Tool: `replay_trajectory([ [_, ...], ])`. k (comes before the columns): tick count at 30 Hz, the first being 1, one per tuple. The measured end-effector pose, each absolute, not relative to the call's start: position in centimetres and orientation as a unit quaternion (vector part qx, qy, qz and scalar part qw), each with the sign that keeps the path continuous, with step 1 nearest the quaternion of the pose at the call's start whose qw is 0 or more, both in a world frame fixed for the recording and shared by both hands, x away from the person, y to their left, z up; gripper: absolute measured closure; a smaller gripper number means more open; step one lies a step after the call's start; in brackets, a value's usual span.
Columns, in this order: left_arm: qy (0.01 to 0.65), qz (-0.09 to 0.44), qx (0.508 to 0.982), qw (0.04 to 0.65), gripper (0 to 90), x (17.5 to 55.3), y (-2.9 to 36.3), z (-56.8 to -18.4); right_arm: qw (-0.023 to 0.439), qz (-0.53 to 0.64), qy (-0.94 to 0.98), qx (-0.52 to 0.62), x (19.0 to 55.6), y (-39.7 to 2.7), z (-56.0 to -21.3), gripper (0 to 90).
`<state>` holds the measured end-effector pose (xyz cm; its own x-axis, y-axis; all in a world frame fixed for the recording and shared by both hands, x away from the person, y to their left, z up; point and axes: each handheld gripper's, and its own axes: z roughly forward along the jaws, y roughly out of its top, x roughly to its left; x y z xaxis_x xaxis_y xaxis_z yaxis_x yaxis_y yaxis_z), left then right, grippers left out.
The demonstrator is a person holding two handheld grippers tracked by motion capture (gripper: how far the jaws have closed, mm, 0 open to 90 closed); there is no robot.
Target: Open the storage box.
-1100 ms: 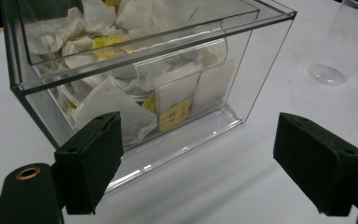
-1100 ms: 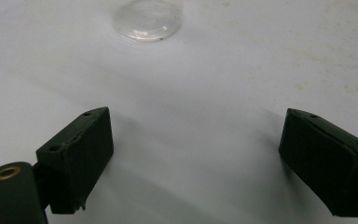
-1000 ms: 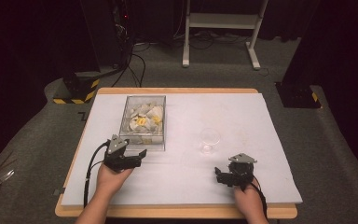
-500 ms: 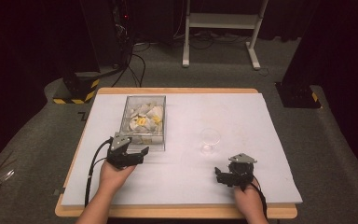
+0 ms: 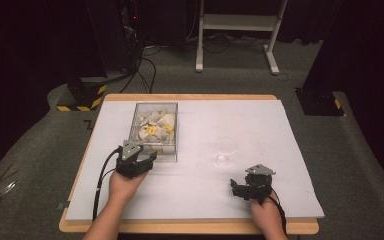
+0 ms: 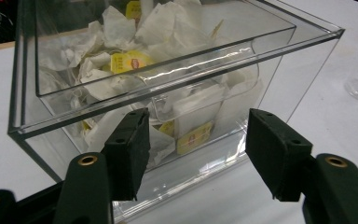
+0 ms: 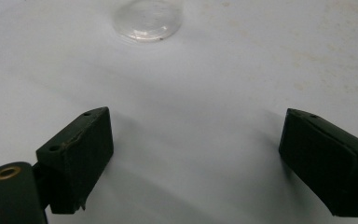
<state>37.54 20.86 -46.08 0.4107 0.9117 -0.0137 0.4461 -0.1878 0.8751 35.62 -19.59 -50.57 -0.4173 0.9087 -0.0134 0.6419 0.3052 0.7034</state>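
the left gripper [image 5: 147, 161] sits at the near wall of the clear rectangular plastic box [image 5: 154, 107] filled with white and yellow tea bags [image 5: 152, 129], at about ten o'clock from the table's middle. its jaws have just been closing, half open now, gripping nothing. the right gripper [image 5: 236, 189], at five o'clock, rests wide open and empty, a small clear glass cup [image 5: 225, 148] at its twelve o'clock.

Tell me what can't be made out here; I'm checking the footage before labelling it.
- Tea bag labels: blurred behind the clear box wall, left gripper view.
- Glass: top cut off by the edge, right gripper view.
- Left gripper jaws: too small, high view.
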Motion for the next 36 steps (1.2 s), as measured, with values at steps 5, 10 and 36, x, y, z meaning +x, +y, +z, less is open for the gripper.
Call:
replay_trajectory([
  [5, 0.47, 0.281, 0.715, 0.435, 44.6, 37.55, 20.83, -45.99, 0.209, 0.317, 0.78, 0.497, 35.61, -19.58, -50.56, 9.9],
  [10, 0.47, 0.284, 0.711, 0.439, 46.3, 37.63, 20.82, -45.99, 0.209, 0.317, 0.78, 0.497, 35.61, -19.58, -50.56, 10.0],
  [36, 0.461, 0.271, 0.708, 0.462, 57.6, 37.26, 21.45, -46.44, 0.211, 0.317, 0.781, 0.496, 35.59, -19.58, -50.57, 10.1],
])
